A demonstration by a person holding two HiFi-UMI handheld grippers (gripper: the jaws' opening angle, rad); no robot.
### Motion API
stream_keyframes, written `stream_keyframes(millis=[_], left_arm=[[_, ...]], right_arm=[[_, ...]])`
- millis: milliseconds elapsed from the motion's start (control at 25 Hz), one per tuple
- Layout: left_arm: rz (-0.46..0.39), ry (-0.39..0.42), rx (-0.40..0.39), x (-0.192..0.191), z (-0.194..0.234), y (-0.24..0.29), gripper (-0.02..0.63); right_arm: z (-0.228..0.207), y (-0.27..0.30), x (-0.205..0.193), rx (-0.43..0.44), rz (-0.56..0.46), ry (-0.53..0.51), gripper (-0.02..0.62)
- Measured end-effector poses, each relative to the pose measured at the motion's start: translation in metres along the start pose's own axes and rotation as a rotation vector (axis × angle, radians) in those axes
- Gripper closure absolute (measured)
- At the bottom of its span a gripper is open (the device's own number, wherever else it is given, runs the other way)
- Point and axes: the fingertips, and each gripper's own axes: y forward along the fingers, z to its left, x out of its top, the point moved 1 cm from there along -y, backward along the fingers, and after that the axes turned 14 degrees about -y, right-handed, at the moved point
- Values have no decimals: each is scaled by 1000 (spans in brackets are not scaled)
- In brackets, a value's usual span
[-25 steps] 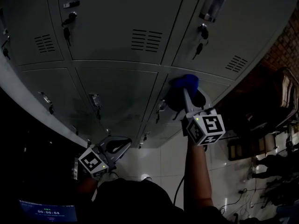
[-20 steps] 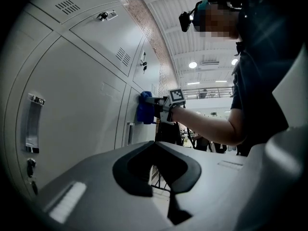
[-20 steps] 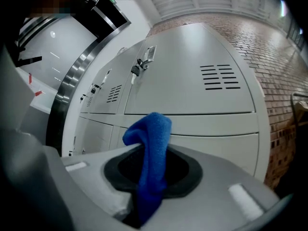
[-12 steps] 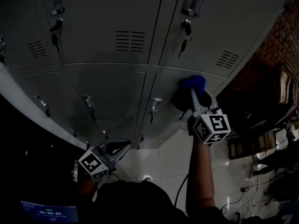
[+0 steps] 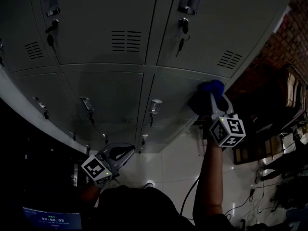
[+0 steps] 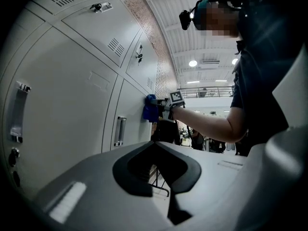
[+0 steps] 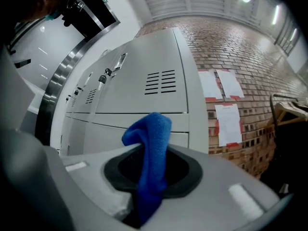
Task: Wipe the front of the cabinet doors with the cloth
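Cloth, blue, sits pinched in the right gripper and rests against the lower cabinet door near its upper right corner. Left gripper hangs low, well apart, jaws pressed together on nothing

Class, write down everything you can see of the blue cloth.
The blue cloth looks like soft, fuzzy fabric, bunched and folded over at its top. It is pinched between the shut jaws of the right hand-held gripper and stands up out of them. In the head view its free end appears pressed against a grey cabinet door, near that door's upper right corner.
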Motion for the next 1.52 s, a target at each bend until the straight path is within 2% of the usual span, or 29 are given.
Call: stream_keyframes(millis=[360, 600, 720, 920, 1160, 1520], left_arm=[[4, 4, 6, 0, -6, 0, 606], [-7, 12, 12, 6, -12, -8, 606], [-5, 6, 33, 5, -9, -17, 606], [-7, 7, 55, 6, -6, -32, 606], [-16, -1, 72, 8, -7, -51, 606], [-37, -33, 122, 2, 7, -84, 606]], right_arm=[[-44, -14, -16, -99, 39, 22, 525], [-40, -25, -15, -121, 38, 22, 525], [-11, -32, 1, -81, 2, 11, 525], [55, -28, 21, 34, -48, 2, 525], [129, -5, 26, 178, -63, -15, 525], [192, 34, 21, 294, -46, -31, 525]])
